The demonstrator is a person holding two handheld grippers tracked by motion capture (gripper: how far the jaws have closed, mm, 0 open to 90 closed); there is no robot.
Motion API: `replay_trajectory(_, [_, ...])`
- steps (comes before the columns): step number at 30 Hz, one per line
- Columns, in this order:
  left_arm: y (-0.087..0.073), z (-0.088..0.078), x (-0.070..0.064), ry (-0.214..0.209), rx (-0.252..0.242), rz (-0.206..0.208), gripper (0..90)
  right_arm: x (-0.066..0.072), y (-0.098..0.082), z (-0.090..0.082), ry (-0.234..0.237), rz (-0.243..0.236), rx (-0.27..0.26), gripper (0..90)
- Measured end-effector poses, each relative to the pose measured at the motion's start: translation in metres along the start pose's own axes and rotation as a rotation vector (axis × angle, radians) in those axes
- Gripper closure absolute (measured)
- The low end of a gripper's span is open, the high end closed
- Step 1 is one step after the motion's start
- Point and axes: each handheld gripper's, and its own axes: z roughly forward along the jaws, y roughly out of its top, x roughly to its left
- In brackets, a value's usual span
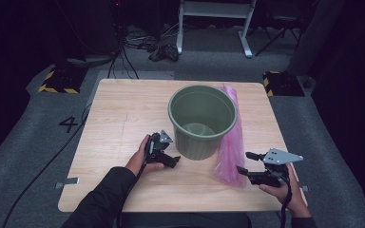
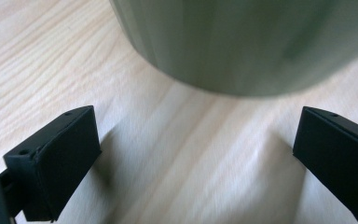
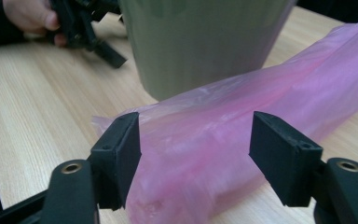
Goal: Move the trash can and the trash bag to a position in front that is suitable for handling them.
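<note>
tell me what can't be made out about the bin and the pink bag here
- Green bin: its far outer wall, high view, hidden by its own body; its rim, left gripper view, cut by the top edge.
- Pink plastic bag: its left edge, high view, hidden behind the bin; its far end, right gripper view, cut by the frame edge.

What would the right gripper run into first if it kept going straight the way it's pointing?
Most likely the pink plastic bag. The right gripper is open and aimed at the bag's near end, which lies on the table just ahead of it. The green bucket stands behind the bag.

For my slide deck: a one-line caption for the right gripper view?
Open right tool facing a pink plastic bag lying beside the green bucket.
</note>
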Motion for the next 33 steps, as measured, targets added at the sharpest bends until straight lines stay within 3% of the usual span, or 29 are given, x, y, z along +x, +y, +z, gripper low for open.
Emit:
replay_trajectory(1, [-0.003, -0.003, 0.0, 0.001, 0.001, -0.004, 0.4, 0.0, 0.002, -0.007, 0.014, 0.003, -0.024, 35.3])
replay_trajectory(5, [-0.014, -0.013, 0.001, 0.005, -0.001, -0.007, 0.4, 0.002, 0.004, -0.011, 0.003, 0.005, -0.025, 35.1])
replay_trajectory(7, [-0.02, -0.019, 0.001, 0.012, 0.0, -0.003, 0.3, 0.002, 0.002, -0.006, -0.03, 0.002, 0.014, 35.4])
replay_trajectory(9, [-0.026, -0.025, 0.001, 0.009, 0.003, -0.007, 0.4, -0.005, -0.003, 0.002, -0.073, 0.035, 0.057, 38.3])
replay_trajectory(12, [-0.035, -0.032, 0.0, 0.01, 0.001, -0.008, 0.4, -0.013, -0.012, 0.01, -0.089, 0.054, 0.095, 43.1])
replay_trajectory(13, [-0.037, -0.035, -0.001, 0.014, -0.002, -0.009, 0.3, -0.015, -0.015, 0.014, -0.087, 0.061, 0.114, 44.7])
replay_trajectory(14, [-0.04, -0.037, -0.001, 0.014, -0.002, -0.012, 0.3, -0.023, -0.025, 0.026, -0.069, 0.075, 0.167, 51.6])
replay_trajectory(20, [-0.048, -0.045, -0.007, 0.019, 0.002, -0.013, 0.4, -0.028, -0.036, 0.047, -0.011, 0.1, 0.202, 64.8])
replay_trajectory(21, [-0.049, -0.045, -0.008, 0.02, -0.003, -0.013, 0.9, -0.025, -0.037, 0.055, 0.004, 0.074, 0.224, 68.1])
replay_trajectory(25, [-0.048, -0.048, -0.014, 0.018, 0.0, -0.009, 7.8, -0.015, -0.034, 0.067, 0.027, 0.047, 0.224, 74.6])
replay_trajectory(29, [-0.047, -0.051, -0.018, 0.018, 0.002, 0.015, 15.3, -0.003, -0.029, 0.078, 0.053, 0.021, 0.227, 75.7])
replay_trajectory(33, [-0.046, -0.052, -0.024, 0.003, -0.004, 0.051, 15.9, 0.008, -0.024, 0.085, 0.072, 0.005, 0.23, 75.5])
